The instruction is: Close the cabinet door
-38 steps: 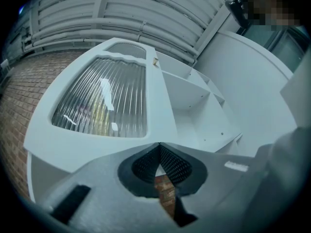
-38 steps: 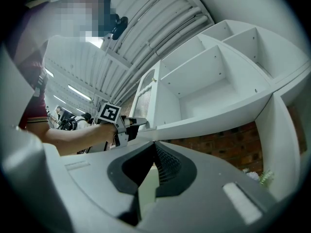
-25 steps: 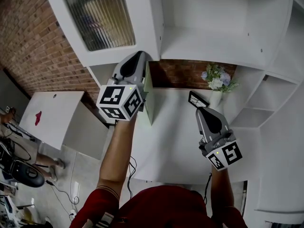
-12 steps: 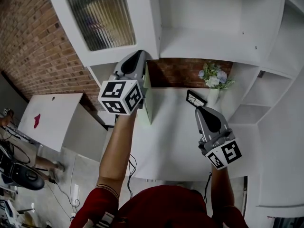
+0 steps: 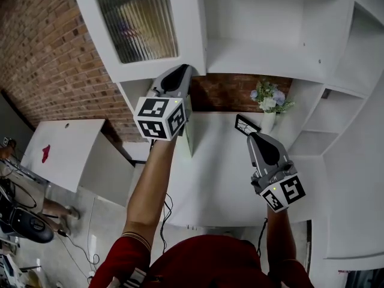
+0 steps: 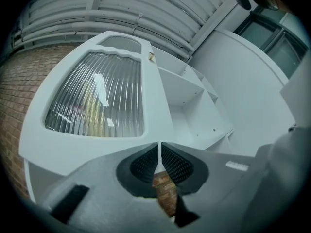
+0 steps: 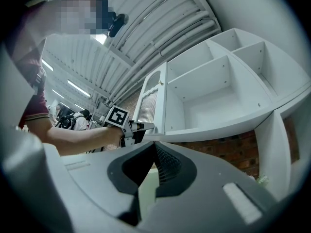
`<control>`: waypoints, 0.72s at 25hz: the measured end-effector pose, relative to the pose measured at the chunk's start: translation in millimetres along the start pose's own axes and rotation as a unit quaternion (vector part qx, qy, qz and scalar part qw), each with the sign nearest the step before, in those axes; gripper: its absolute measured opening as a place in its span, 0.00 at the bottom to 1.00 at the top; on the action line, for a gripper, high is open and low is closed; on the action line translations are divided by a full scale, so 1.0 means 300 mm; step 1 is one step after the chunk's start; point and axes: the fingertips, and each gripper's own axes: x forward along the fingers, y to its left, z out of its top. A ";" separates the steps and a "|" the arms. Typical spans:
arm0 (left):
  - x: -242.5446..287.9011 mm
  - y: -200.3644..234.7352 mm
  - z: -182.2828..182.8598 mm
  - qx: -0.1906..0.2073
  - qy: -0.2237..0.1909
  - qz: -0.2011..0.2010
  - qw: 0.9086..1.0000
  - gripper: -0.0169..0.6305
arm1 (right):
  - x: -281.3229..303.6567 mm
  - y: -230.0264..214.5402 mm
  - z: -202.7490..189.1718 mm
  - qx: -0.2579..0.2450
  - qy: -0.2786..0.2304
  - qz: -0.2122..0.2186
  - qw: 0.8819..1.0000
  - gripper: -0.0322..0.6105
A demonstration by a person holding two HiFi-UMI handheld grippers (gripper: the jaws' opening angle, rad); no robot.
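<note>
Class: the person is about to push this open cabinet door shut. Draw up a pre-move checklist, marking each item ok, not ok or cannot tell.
1. Cabinet door open and hanging free: ok.
2. Shelf compartment behind it empty, nothing sticking out: ok.
3. Left gripper at the door's lower corner: ok; jaws opening, nothing seen between them.
4. Left gripper touching the door: cannot tell.
5. Right gripper shut, empty, apart from the door: ok.
6. Flower vase below the shelf, likely outside the door's path: ok.

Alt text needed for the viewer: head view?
Left gripper, jaws opening with nothing between them, sits at the lower edge of an open white cabinet door with ribbed glass. The right gripper hovers over the counter near a flower vase.
</note>
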 end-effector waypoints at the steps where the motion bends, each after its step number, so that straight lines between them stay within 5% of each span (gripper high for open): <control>1: -0.009 -0.004 -0.001 0.000 0.000 -0.002 1.000 0.06 | 0.001 0.008 0.003 -0.001 0.000 0.000 1.000 0.07; 11: -0.209 -0.128 -0.012 -0.021 -0.021 -0.063 0.998 0.06 | 0.024 0.129 0.040 -0.010 0.000 0.006 1.000 0.07; 18: -0.412 -0.306 -0.036 -0.062 -0.048 -0.135 0.988 0.03 | 0.032 0.236 0.045 -0.005 -0.007 0.013 1.000 0.07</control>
